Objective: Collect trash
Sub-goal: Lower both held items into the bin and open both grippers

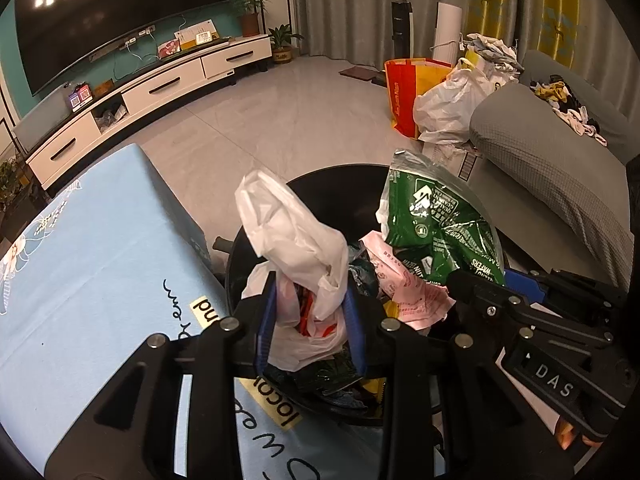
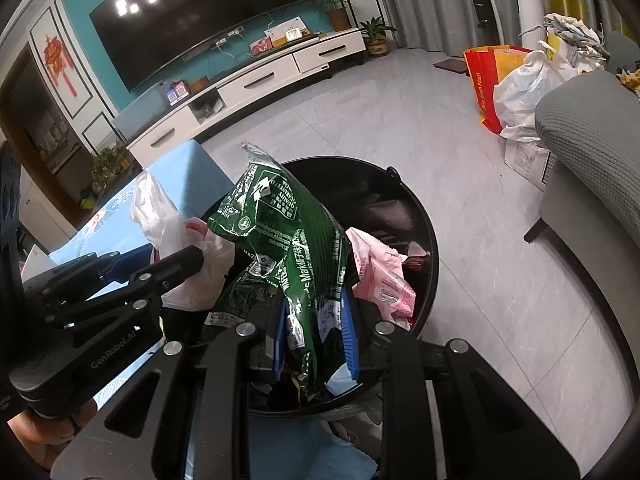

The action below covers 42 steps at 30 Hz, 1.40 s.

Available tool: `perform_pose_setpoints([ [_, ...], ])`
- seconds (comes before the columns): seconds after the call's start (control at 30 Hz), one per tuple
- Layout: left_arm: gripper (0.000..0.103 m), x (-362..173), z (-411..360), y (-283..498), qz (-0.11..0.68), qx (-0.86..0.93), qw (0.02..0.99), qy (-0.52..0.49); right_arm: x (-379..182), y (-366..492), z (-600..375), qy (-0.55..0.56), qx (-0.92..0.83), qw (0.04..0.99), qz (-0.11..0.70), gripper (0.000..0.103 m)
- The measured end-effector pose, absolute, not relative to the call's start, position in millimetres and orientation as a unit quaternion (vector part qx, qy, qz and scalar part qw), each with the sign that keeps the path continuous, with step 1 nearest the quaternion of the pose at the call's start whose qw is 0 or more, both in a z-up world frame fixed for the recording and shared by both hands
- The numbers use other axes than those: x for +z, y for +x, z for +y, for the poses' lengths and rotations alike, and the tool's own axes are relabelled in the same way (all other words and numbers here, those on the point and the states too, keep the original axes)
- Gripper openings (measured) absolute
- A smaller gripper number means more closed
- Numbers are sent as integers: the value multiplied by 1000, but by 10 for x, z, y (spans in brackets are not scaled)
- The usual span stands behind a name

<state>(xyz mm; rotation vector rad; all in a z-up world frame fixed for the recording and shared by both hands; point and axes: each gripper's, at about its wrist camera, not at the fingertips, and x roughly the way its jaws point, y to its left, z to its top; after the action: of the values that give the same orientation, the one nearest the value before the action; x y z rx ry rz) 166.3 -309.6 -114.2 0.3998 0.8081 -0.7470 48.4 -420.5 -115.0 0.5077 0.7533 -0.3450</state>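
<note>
Both your loads hang directly above the black bin (image 2: 416, 216): left gripper (image 1: 312, 320) jaws clamped on the white plastic bag (image 1: 292, 236), right gripper (image 2: 314, 332) jaws gripping the green wrapper (image 2: 280, 236), long axis upright.

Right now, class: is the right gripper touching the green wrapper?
Touching. The right wrist view shows the right gripper with its blue pads pressed on both sides of the green wrapper, held above the black bin.
</note>
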Motion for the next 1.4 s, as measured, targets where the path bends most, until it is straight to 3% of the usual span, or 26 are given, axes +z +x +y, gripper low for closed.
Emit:
perform_pose_setpoints([
  [1.4, 35, -1276, -3231, 1701, 392, -348, 825, 212, -1199, 513, -4186, 233, -174, 876, 385, 26],
])
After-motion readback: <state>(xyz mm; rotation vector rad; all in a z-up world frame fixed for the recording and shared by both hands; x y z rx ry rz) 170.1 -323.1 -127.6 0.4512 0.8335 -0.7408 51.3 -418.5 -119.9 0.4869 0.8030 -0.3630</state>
